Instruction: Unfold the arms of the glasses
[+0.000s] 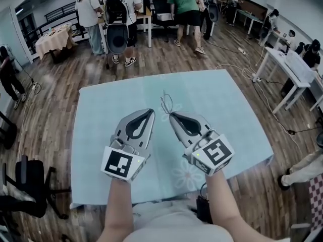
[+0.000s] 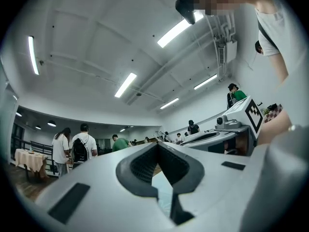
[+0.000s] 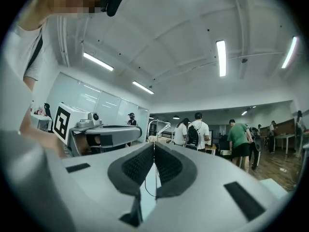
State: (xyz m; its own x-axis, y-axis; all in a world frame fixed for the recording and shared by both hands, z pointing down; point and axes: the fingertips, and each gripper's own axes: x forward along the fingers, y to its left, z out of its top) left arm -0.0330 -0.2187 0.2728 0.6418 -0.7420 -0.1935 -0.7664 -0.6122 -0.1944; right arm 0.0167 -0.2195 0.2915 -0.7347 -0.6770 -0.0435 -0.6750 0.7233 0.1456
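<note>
**Desk:** Pale-blue and cloth-covered, the table (image 1: 101,135) filled the head view. What were the two claws doing over it?

**Photographer:** Nearest the person, the left claw (image 1: 151,112) hung above the table with its jaws pressed together on nothing. Just beside it, the right claw (image 1: 172,115) was clamped on a thin wire part of the glasses (image 1: 165,104), which were held up off the table.

**Desk:** Which way did the glasses lie from the empty claw?

**Photographer:** They lay just beyond its tip and a little to the right, near it but apparently not touching. The wire frame rose from the right claw's tip, its long axis running roughly away from the person. Which strand was an arm could not be made out. The left claw was the free one and sat close to the loose end. The next move would probably call for its jaws to part, take an arm and swing it outward against the right claw's grip.

**Desk:** And beyond that?

**Photographer:** Past the table's far edge, people (image 1: 126,14) stood on a wooden floor (image 1: 55,110) among other desks (image 1: 298,69).
</note>
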